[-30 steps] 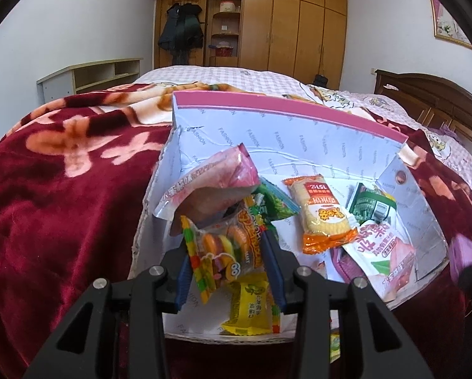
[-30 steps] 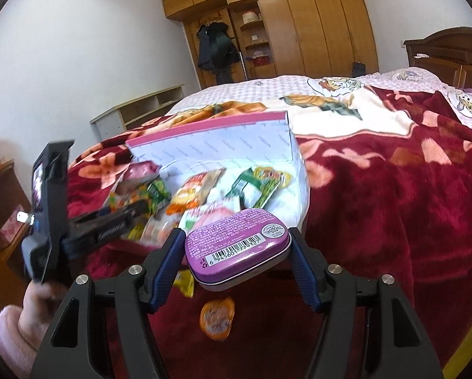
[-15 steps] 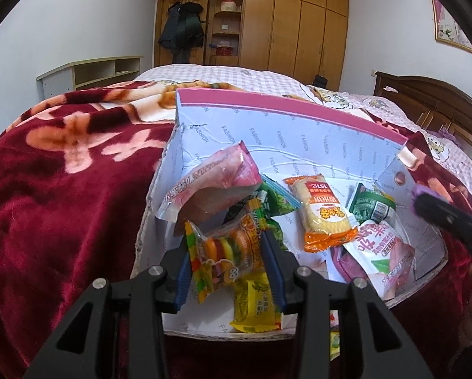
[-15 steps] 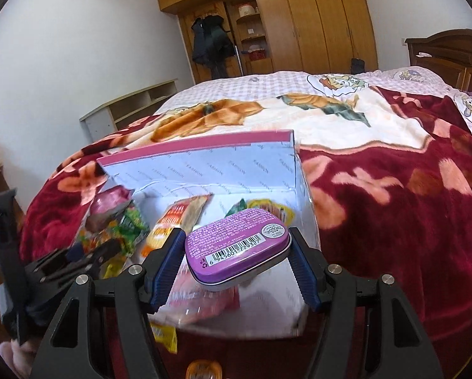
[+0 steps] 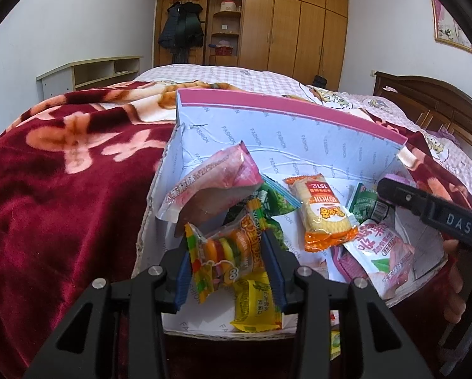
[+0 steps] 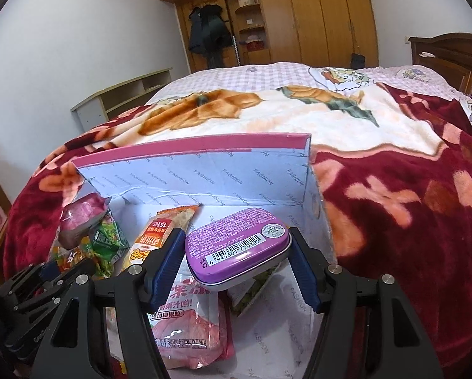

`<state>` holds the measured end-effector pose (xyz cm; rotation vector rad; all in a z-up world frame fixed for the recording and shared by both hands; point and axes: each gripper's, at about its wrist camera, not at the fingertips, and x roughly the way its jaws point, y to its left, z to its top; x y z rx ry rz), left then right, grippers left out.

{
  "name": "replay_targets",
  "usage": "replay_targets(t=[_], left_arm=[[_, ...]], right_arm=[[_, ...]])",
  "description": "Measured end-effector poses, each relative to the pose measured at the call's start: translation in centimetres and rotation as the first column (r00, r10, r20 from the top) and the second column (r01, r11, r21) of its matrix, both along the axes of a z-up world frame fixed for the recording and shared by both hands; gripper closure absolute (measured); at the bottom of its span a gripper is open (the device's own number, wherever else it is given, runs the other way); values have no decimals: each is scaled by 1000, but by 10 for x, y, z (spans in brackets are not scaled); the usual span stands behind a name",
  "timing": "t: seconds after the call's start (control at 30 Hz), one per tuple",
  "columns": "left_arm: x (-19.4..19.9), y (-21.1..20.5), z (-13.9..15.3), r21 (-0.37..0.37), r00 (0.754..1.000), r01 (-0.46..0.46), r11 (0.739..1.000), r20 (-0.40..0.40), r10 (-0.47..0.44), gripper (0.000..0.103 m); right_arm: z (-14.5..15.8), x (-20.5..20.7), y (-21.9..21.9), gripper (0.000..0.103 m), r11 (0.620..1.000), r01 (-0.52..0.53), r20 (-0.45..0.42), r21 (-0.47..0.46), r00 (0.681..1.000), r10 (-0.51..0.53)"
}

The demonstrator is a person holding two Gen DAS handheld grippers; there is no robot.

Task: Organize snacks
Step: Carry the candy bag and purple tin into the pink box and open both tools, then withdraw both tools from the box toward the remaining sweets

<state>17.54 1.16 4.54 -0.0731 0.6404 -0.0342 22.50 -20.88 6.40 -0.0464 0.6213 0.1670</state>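
A white box with a pink rim (image 5: 286, 132) lies open on the bed, with several snack packets in it. My left gripper (image 5: 226, 243) hovers over the box's near left corner. A burger gummy packet (image 5: 220, 255) sits between its pads, still touched on both sides while the jaws are opening. My right gripper (image 6: 236, 246) is shut on a flat purple tin (image 6: 236, 240), held above the box's right half (image 6: 204, 177). The left wrist view shows the right gripper (image 5: 390, 189) entering from the right, over the green packet (image 5: 365, 202).
Inside the box lie a pink packet (image 5: 217, 177), an orange rice cracker (image 5: 321, 211), a pink jelly pouch (image 5: 381, 252) and a yellow packet (image 5: 255, 306). A red floral blanket (image 5: 62, 189) covers the bed. A loose snack (image 5: 334, 344) lies outside the box's front edge.
My right gripper has carried the purple tin from in front of the box to above its right half. The left gripper has stayed in place with the gummy packet.
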Motion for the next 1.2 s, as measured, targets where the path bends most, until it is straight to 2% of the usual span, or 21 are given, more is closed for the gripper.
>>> replay_targets(t=[0.03,0.1,0.17,0.2,0.3,0.4,0.57,0.7,0.9,1.2], left_arm=[[0,0,0,-3,1000,2,1000,1,-2,57],[-1,-1,0,-2,1000,5,1000,5,-5,48],[-2,-2,1,-8,1000,14,1000,7,-14,38],[-2,-3,1,-15,1000,25,1000,4,-25,33],[-4,-8,2,-13,999,40,999,-3,-40,25],[-8,-10,4,-2,999,42,999,2,-42,24],[-22,-8,12,-39,997,71,997,23,-70,23],[-32,-5,21,-46,997,68,997,48,-66,14],[-47,-8,29,-38,995,85,996,63,-82,14],[-73,-13,24,-46,994,107,993,41,-105,14]], right_arm=[[-1,-1,0,37,1000,-8,0,6,1000,8],[-2,-4,0,34,1000,-16,10,14,1000,15],[-1,-8,1,22,1000,-23,30,19,999,23],[0,-11,1,20,999,-27,39,21,999,26],[5,-17,3,19,999,-38,50,16,998,37],[11,-28,4,19,998,-55,50,22,997,54],[18,-49,3,19,998,-63,75,27,995,60],[21,-66,1,19,997,-64,85,41,995,60],[24,-91,-1,19,997,-70,105,35,992,66],[15,-124,-6,19,997,-70,101,45,993,65]])
